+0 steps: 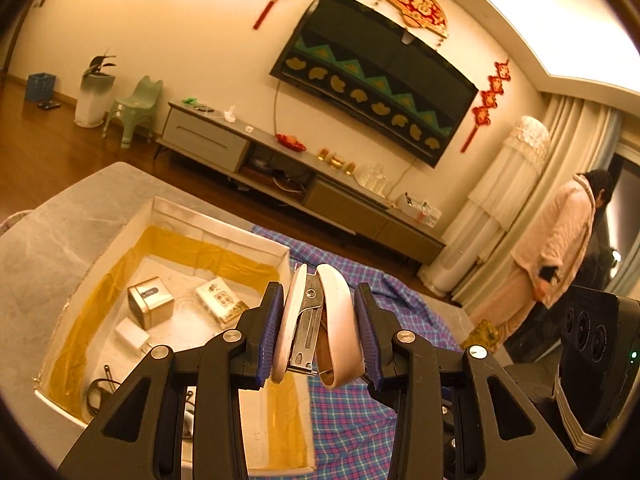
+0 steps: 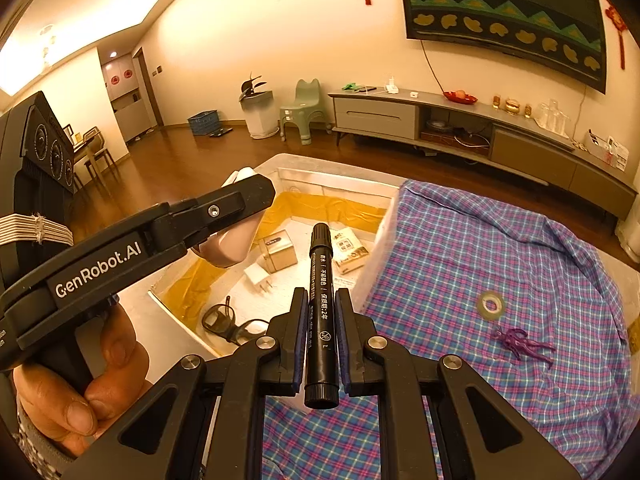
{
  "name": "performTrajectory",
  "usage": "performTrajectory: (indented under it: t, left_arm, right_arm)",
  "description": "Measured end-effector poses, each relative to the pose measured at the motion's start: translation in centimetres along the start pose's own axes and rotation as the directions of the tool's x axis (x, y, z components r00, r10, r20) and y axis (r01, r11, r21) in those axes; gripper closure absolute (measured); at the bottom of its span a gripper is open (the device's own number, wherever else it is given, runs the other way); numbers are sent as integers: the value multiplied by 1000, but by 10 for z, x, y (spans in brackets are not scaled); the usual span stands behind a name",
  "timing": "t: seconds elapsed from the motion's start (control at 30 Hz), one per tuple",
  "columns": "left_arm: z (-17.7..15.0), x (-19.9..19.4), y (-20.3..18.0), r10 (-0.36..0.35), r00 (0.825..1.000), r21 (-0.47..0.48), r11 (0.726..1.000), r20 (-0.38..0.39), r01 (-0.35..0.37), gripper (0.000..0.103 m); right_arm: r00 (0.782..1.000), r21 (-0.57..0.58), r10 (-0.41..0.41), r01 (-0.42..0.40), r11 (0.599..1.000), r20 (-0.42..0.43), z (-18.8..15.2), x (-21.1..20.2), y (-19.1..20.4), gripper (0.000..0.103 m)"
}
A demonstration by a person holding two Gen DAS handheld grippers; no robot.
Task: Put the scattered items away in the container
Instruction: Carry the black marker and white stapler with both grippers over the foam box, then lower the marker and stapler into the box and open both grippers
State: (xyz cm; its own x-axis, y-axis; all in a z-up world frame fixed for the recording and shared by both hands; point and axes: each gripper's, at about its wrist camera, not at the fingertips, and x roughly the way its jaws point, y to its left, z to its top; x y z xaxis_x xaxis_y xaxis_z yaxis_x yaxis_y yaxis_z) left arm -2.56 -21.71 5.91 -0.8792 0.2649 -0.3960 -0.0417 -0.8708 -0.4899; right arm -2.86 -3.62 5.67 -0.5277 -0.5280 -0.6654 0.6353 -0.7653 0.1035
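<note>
The open box (image 2: 340, 184) already holds a metal tin (image 2: 278, 256), charger (image 2: 256, 276) and glasses (image 2: 228, 322). The left gripper (image 1: 320, 324) clamps a white stapler (image 1: 320, 320) above it; the right gripper (image 2: 322, 334) pinches a black marker (image 2: 321, 312). Tape roll (image 2: 491, 305) lies on the plaid cloth (image 2: 460, 240).

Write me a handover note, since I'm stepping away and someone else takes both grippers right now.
Left gripper: jaws shut on the white stapler, held above the box.
Right gripper: jaws shut on the black marker, near the box's edge.
Done: metal tin, white charger, packet and glasses lie in the box.
Left: drop in the stapler and marker, then fetch the tape roll and purple toy from the plaid cloth.
</note>
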Motion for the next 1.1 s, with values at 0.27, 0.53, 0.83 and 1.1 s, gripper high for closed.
performTrajectory:
  t: [0.27,0.53,0.83,1.1]
  left_arm:
    - [3,2,20,29,1000,-42,999,-11,-30,66]
    - [3,13,45,86,995,-105,990,-51,-91,66]
    - [-2,22,64,121,989,-159,978,-89,-134,66]
    - [-4,31,87,145,982,-242,955,-124,-172,66]
  right_arm:
    - [1000,-29,17,-17,999,-11,9,15,18,88]
    - [999,-44,28,-30,999,-43,16,37,27,88]
    - [995,-52,40,-45,998,-92,27,62,30,88]
    - [991,-75,33,-44,996,-132,39,82,30,88]
